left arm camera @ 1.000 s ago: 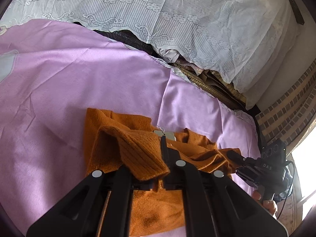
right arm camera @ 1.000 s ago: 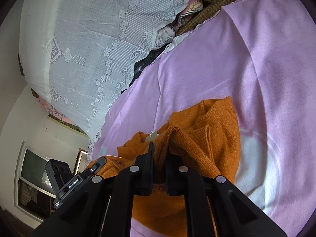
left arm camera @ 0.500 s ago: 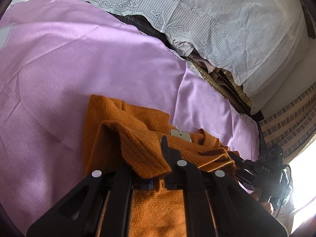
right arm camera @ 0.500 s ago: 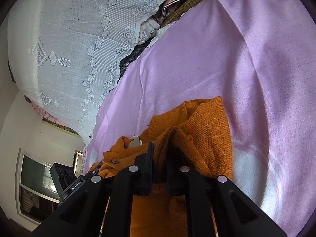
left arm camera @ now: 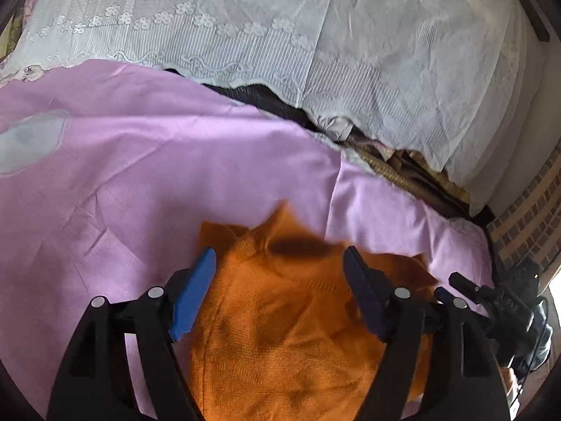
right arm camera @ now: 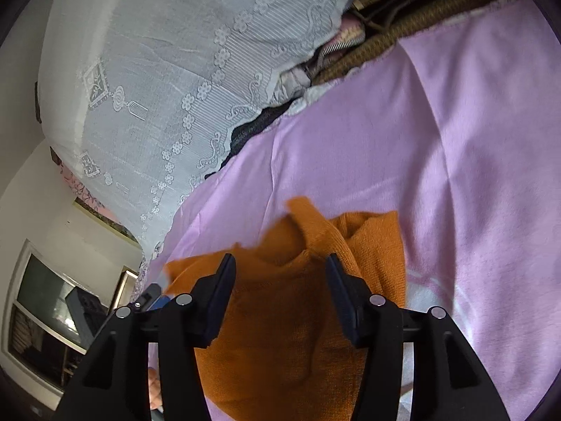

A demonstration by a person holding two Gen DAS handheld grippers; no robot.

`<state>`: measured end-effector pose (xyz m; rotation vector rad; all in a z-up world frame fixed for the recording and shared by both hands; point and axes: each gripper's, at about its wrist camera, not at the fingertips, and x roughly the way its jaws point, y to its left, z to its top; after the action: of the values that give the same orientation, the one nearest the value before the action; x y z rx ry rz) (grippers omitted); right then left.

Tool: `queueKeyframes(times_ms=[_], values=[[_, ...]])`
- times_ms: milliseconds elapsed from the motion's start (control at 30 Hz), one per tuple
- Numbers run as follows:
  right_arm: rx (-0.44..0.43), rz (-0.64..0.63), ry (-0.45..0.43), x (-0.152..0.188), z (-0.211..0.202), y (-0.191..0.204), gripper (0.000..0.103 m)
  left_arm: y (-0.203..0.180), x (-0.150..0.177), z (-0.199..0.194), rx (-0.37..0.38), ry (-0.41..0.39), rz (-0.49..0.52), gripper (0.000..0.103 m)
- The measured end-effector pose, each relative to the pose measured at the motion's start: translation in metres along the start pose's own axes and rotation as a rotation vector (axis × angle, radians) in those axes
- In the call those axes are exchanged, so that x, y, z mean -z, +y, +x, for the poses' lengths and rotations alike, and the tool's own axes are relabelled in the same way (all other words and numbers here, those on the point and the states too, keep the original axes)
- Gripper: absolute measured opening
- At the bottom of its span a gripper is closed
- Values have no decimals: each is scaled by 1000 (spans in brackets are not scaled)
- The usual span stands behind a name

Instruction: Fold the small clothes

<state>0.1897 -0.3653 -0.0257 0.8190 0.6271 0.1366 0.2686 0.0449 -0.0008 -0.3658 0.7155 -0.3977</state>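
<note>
Left tool [left arm camera: 278, 258] jaws just opened, orange sweater [left arm camera: 280, 333] loose between them on purple sheet [left arm camera: 140, 175]

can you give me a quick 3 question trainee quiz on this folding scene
1. True or false: the left gripper is clamped on the orange sweater.
2. What colour is the sheet under the sweater? A) green B) lilac C) black
3. Fill in: behind the sheet lies a white ____ cloth with flower patterns.

Key:
1. False. Its jaws have just been opening and its fingers stand apart, sweater below. The right gripper has opened too.
2. B
3. lace
</note>
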Motion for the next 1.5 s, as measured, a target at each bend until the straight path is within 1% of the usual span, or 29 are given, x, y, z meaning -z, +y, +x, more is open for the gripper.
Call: queueKeyframes(times_ms=[67, 133, 200, 267, 300, 333, 433, 500, 533, 600, 633, 667, 733, 767, 833, 867, 967, 1000, 1067, 1133, 1167, 1233, 1267, 1367, 1433, 1467, 1500], values=[[8, -24, -40, -1, -7, 6, 54, -2, -2, -5, 29, -6, -11, 73], [3, -58, -49, -1, -8, 13, 52, -11, 0, -2, 67, 17, 13, 73], [-9, -87, -34, 2, -3, 22, 49, -22, 5, 5, 93, 49, 49, 73], [-24, -120, 21, 6, 15, 33, 46, -40, 10, 20, 94, 84, 107, 73], [-28, -126, 43, 9, 22, 36, 45, -46, 13, 28, 85, 94, 135, 74], [-27, -131, 78, 11, 35, 39, 45, -52, 16, 38, 58, 104, 170, 75], [7, -142, 123, 11, 66, 40, 45, -50, 19, 62, -35, 130, 189, 75], [45, -129, 127, 6, 77, 31, 44, -39, 19, 72, -79, 146, 177, 75], [85, -122, 115, 1, 80, 23, 44, -29, 19, 80, -106, 159, 168, 75], [165, -134, 78, -5, 76, 10, 42, -20, 19, 86, -148, 156, 166, 75], [194, -134, 54, -8, 71, 3, 40, -19, 19, 84, -149, 154, 169, 75], [184, -112, 51, -10, 68, -4, 38, -21, 19, 83, -162, 147, 180, 75], [165, -72, 40, -12, 62, -13, 37, -23, 20, 80, -226, 123, 212, 75], [179, -65, 19, -13, 57, -15, 37, -21, 19, 80, -228, 122, 207, 75], [197, -57, -18, -12, 47, -19, 38, -16, 17, 73, -204, 116, 179, 75], [187, -44, -29, -11, 41, -20, 39, -15, 16, 68, -193, 109, 170, 75], [139, -19, -55, -4, 23, -16, 48, -19, 17, 51, -168, 84, 160, 79], [126, -26, -60, -1, 20, -10, 48, -23, 19, 45, -149, 79, 164, 79], [74, -65, -45, 7, 14, 6, 48, -32, 24, 34, -91, 81, 183, 81], [36, -100, -16, 19, 12, 21, 48, -40, 32, 28, -72, 87, 202, 84], [24, -113, -2, 25, 11, 26, 50, -42, 36, 27, -76, 92, 213, 86], [5, -133, 44, 41, 11, 32, 52, -45, 46, 28, -99, 111, 235, 86], [5, -135, 65, 48, 12, 32, 53, -43, 51, 30, -122, 124, 240, 86], [54, -140, 91, 63, 11, 22, 52, -37, 62, 29, -185, 130, 265, 87], [52, -140, 81, 64, 5, 11, 49, -31, 66, 22, -236, 116, 283, 90], [61, -135, 70, 63, 0, 6, 48, -26, 67, 19, -262, 111, 275, 94], [69, -125, 55, 61, -5, 1, 47, -21, 66, 18, -283, 111, 261, 96]])
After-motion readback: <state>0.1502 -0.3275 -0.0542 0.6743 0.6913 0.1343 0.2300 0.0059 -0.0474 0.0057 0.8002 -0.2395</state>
